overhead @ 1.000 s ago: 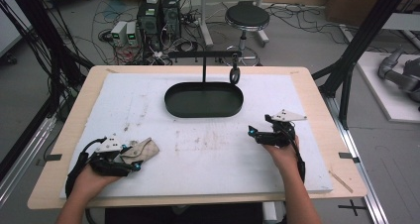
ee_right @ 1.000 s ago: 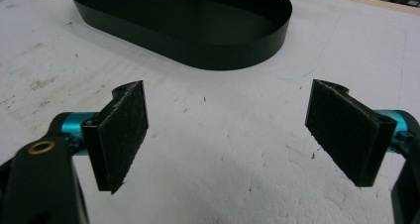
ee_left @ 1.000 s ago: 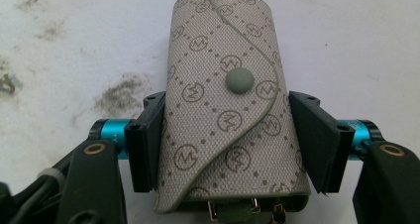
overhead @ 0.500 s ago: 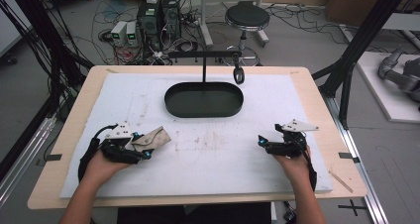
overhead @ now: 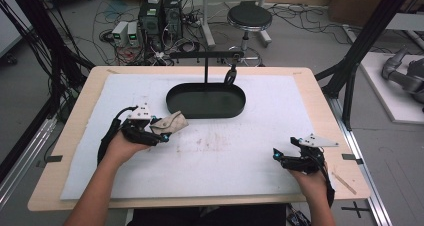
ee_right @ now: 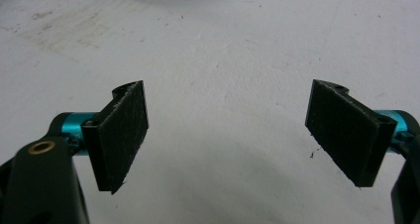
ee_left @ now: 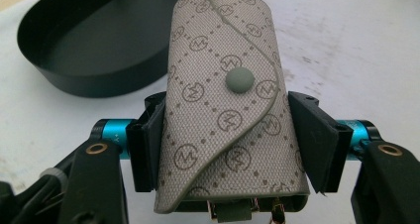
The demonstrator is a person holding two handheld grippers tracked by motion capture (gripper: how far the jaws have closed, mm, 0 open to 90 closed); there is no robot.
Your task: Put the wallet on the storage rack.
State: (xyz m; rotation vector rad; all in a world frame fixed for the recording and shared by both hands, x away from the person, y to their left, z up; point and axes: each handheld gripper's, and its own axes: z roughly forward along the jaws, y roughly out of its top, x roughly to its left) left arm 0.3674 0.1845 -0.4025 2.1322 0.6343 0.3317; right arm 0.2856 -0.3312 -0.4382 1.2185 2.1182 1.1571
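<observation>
1. The left gripper has its jaws pinched on a small key pouch, one pad on each long side, about halfway along its length
2. Seen from the high view, the key pouch is carried just above the white mat, near the left end of the black oval tray and short of its rim
3. The pouch looks like woven, coated fabric with a printed pattern, a folded flap and a grey snap button; I judge it light and soft, likely to give a little under the pads rather than slip
4. Metal bits show at its lower end, probably key hooks, so that end may be the heavier one and could swing if the hold were near the tip
5. The sides at mid-length, where it is held, seem the best place: the layers are thickest there and the flap stays shut
6. The right gripper hovers over bare mat with its jaws spread wide and nothing between them; in the high view it sits near the front right of the table, well apart from the pouch
</observation>
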